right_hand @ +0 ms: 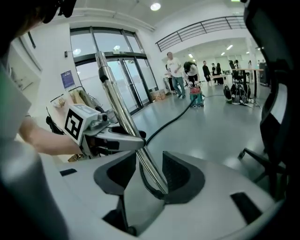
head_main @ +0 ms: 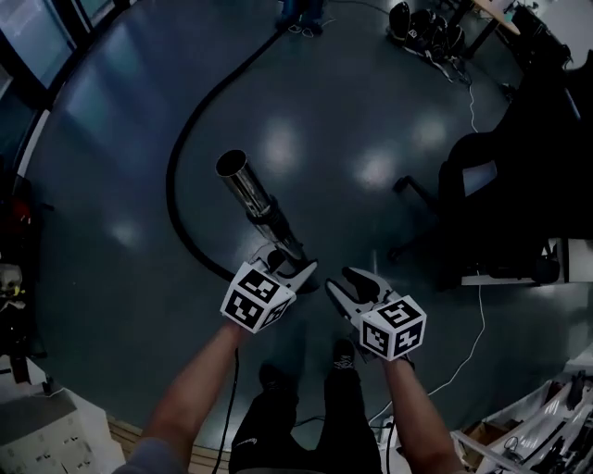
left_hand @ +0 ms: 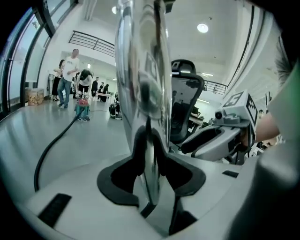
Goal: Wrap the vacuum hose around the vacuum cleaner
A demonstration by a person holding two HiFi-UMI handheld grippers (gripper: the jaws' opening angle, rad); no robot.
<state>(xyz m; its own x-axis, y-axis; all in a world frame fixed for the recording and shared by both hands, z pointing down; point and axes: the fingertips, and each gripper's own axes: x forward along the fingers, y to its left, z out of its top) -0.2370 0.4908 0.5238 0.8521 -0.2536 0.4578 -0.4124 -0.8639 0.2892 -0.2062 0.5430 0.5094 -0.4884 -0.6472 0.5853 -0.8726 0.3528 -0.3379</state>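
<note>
A chrome vacuum tube (head_main: 246, 185) rises at a slant above the grey floor. My left gripper (head_main: 283, 264) is shut on its lower part, and in the left gripper view the tube (left_hand: 143, 84) stands tight between the pads (left_hand: 122, 178). My right gripper (head_main: 345, 285) sits just right of it. In the right gripper view the tube's bottom end (right_hand: 152, 173) lies between my right gripper's jaws against the right pad (right_hand: 180, 176). A black hose (head_main: 181, 148) curves from the tube across the floor to the teal vacuum cleaner (right_hand: 197, 96) far off.
A black office chair (head_main: 491, 185) stands to the right, with a white cable (head_main: 473, 343) on the floor near it. Dark bags (head_main: 426, 28) lie at the far side. Several people (left_hand: 70, 70) stand near the vacuum cleaner. Glass doors (right_hand: 117, 79) line the left wall.
</note>
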